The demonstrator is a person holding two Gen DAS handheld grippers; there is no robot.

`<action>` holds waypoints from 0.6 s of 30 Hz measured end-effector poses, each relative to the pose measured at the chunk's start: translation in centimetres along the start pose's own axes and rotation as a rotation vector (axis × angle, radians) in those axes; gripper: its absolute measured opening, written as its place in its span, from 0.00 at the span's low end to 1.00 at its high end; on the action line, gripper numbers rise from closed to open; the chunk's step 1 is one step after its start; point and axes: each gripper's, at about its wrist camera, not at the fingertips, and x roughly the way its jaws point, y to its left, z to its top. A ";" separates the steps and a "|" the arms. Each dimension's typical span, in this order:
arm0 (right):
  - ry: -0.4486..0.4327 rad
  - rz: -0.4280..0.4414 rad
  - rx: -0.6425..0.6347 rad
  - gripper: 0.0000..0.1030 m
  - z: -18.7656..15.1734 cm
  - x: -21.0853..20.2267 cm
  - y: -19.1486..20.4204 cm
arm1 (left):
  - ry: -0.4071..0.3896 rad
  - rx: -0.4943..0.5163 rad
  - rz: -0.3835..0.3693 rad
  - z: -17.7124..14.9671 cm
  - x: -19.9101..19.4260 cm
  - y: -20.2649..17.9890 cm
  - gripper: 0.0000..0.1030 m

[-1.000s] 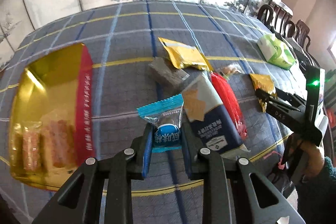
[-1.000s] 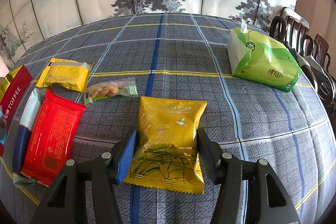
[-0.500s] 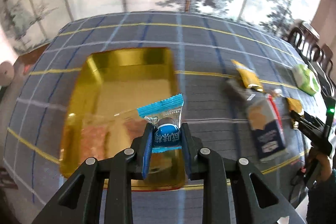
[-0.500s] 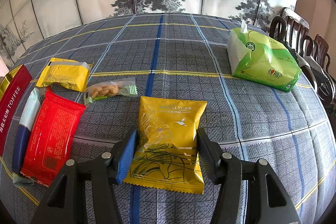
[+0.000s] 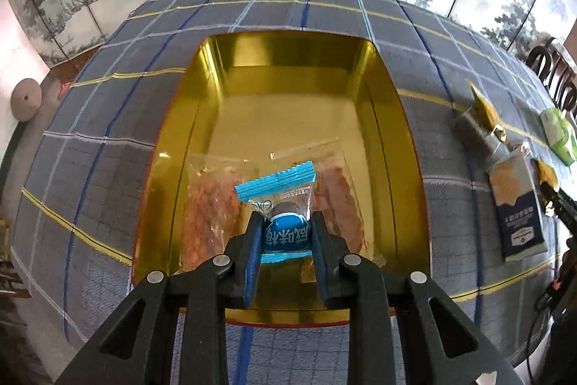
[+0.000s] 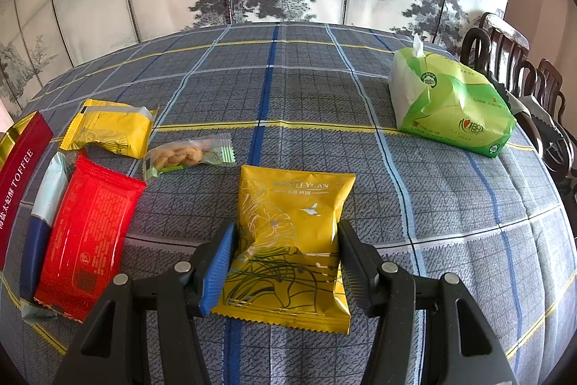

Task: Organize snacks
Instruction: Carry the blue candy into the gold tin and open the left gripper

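Item one: your left gripper [image 5: 286, 235] pinched the blue candy packet [image 5: 279, 201] above the gold tin [image 5: 288, 67], over its clear snack bag [image 5: 212, 204]. Item two: your right gripper [image 6: 286, 246] stood half-spread, straddling the yellow pouch [image 6: 292, 233] on the desk [image 6: 288, 89], right of the tin; whether its pads pressed the pouch, you could not tell.

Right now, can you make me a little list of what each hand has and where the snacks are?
left gripper: shut on the blue candy, above the gold tin
in the tin: a clear pack of orange-brown snacks
right gripper: fingers on each side of the yellow packet, which lies on the tablecloth
still on the cloth: red packet, twisted-biscuit pack, second yellow packet
not a snack: green tissue pack
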 end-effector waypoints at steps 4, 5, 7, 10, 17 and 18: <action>0.000 -0.001 -0.001 0.56 0.0 0.0 0.0 | 0.005 0.022 0.014 -0.3 0.3 -0.1 0.22; 0.000 -0.001 -0.001 0.56 0.0 0.0 0.0 | 0.004 0.024 0.018 -0.3 0.4 -0.1 0.22; 0.000 -0.001 -0.001 0.56 0.0 0.0 0.0 | 0.006 0.020 0.017 -0.3 0.4 0.1 0.22; 0.000 -0.004 0.003 0.56 0.1 0.0 0.0 | 0.011 0.021 0.023 -0.4 0.6 0.3 0.22; 0.000 -0.016 0.007 0.55 0.0 -0.1 -0.1 | 0.034 0.016 0.031 -0.6 1.2 0.8 0.22; 0.000 -0.017 0.007 0.55 0.0 0.0 -0.1 | 0.038 0.017 0.029 -0.6 1.2 0.8 0.22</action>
